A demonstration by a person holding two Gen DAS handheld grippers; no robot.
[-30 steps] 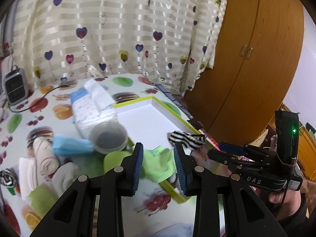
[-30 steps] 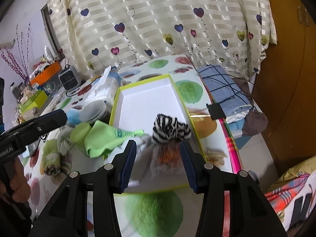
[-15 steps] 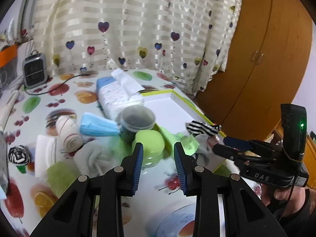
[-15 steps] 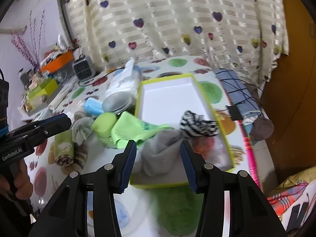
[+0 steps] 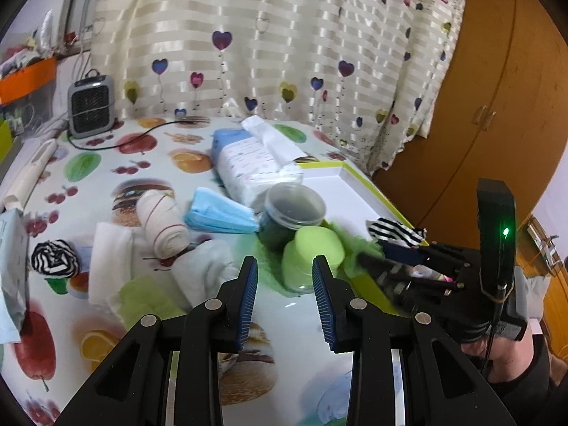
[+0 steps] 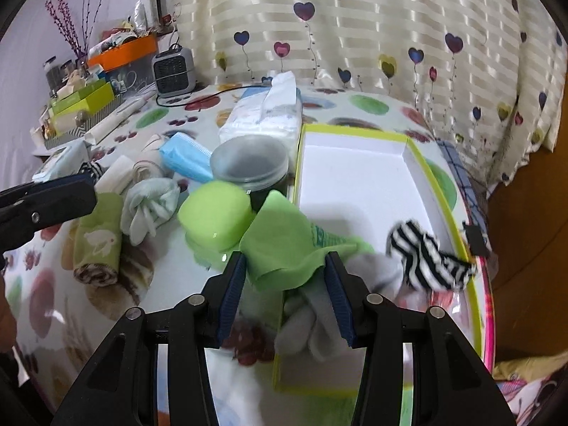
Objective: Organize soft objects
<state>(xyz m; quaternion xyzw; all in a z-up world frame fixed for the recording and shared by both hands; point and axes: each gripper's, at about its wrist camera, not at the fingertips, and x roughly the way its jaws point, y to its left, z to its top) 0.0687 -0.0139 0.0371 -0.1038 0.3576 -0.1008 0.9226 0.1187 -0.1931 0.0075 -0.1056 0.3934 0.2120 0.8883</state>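
At the tray's [image 6: 442,191] near edge, my right hand-held gripper [image 6: 285,284] brackets the green cloth [image 6: 284,245], jaws wide; the left hand-held gripper [image 5: 284,285] hangs wide and empty. Next, I judge: close and lift it in.

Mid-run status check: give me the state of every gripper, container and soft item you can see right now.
Left gripper: open, empty, above the table.
Right gripper: open, straddling the green cloth.
Green cloth: crumpled, draped over the box's left wall.
White box with yellow-green rim: open, mostly bare.
Grey sock: in the box.
Zebra-striped cloth: in the box.
Clear plastic jar: lidded, upright.
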